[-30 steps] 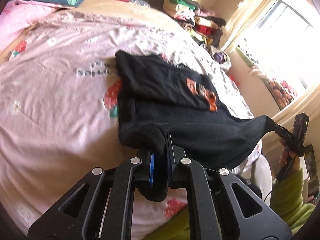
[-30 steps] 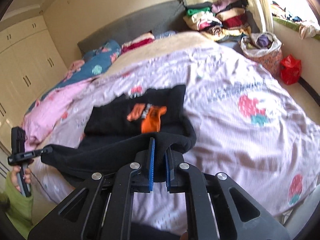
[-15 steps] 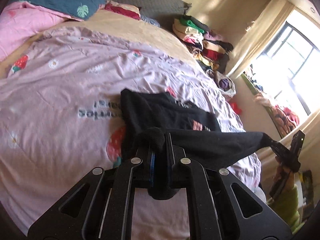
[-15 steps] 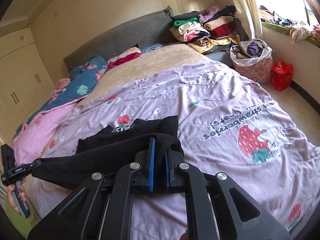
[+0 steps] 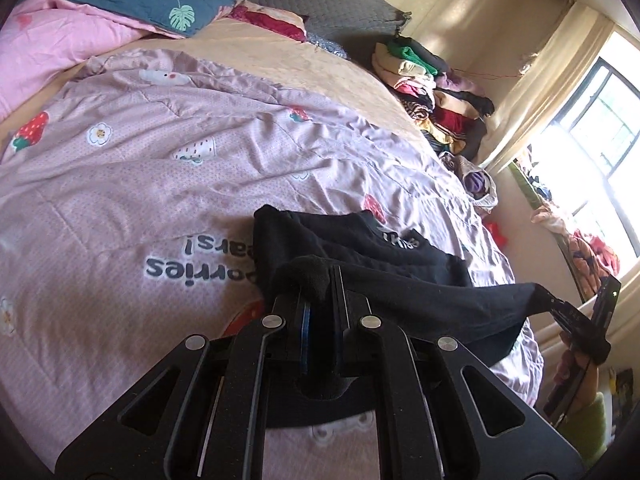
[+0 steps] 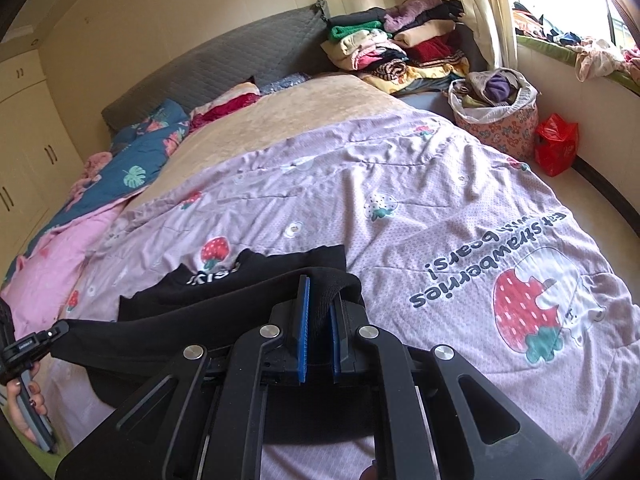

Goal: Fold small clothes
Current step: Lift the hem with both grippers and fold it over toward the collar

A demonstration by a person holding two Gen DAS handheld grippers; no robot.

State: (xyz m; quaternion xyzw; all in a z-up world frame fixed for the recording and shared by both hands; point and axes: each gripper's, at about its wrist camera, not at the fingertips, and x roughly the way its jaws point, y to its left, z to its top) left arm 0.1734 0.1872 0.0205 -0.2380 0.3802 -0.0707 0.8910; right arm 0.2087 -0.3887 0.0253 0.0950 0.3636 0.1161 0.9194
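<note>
Black cloth filled the middle of both views: a small dark garment (image 5: 360, 248) lay on a pink strawberry-print quilt (image 5: 140, 168), near its lower edge. The left gripper (image 5: 320, 292) was clamped on one bunched corner of the near hem. The right gripper (image 6: 318, 300) was clenched on the opposite corner, with a band of fabric pinched between its blue pads (image 6: 303, 312). Between the two, the hem hung taut in the air as a straight black edge, while the rest of the garment rested flat on the quilt beyond it.

Several things could have gone wrong from there, as a judgement. If one hand travelled further than the other, the fold would likely land crooked. If the hem went slack, the middle could sag and crease under the top layer. Each grip held only a small bunch of cloth, so a sharp tug might have pulled a corner free. Dragging low across the quilt could also have shifted the layer already lying flat.

The garment looked soft and fairly thick, like knit cotton. White lettering showed near its far edge, partly hidden, and could not be read. A stack of clothes (image 6: 400, 48) sat well apart at the head of the bed.
</note>
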